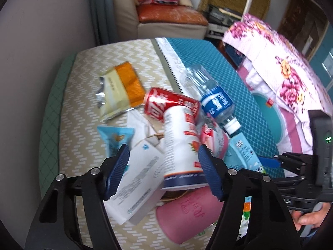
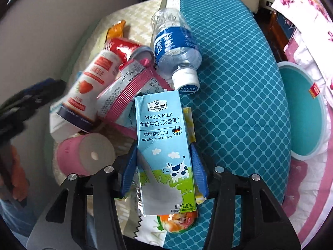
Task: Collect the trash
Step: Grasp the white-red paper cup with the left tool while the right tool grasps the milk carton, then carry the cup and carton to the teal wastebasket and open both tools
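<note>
A heap of trash lies on a padded surface. My left gripper (image 1: 163, 146) hangs open over it, with a white strawberry yogurt cup (image 1: 181, 145) and a white box (image 1: 137, 183) between its blue pads; the left pad stands clear of the cup. My right gripper (image 2: 164, 145) is shut on a light-blue whole-milk carton (image 2: 162, 145), pads pressed to both its sides. Around them lie a red soda can (image 1: 166, 102), a clear water bottle (image 2: 174, 45) with a blue label, a pink cup (image 1: 187, 214), a pink wrapper (image 2: 129, 85) and an orange-and-cream snack bag (image 1: 120, 87).
The surface is half beige zigzag cloth (image 1: 83, 95) and half teal mat (image 2: 239, 83). A teal round lid (image 2: 301, 114) and floral bedding (image 1: 281, 66) lie to the right. An armchair (image 1: 166, 20) stands behind. A hand (image 1: 310, 220) holds the right gripper's handle.
</note>
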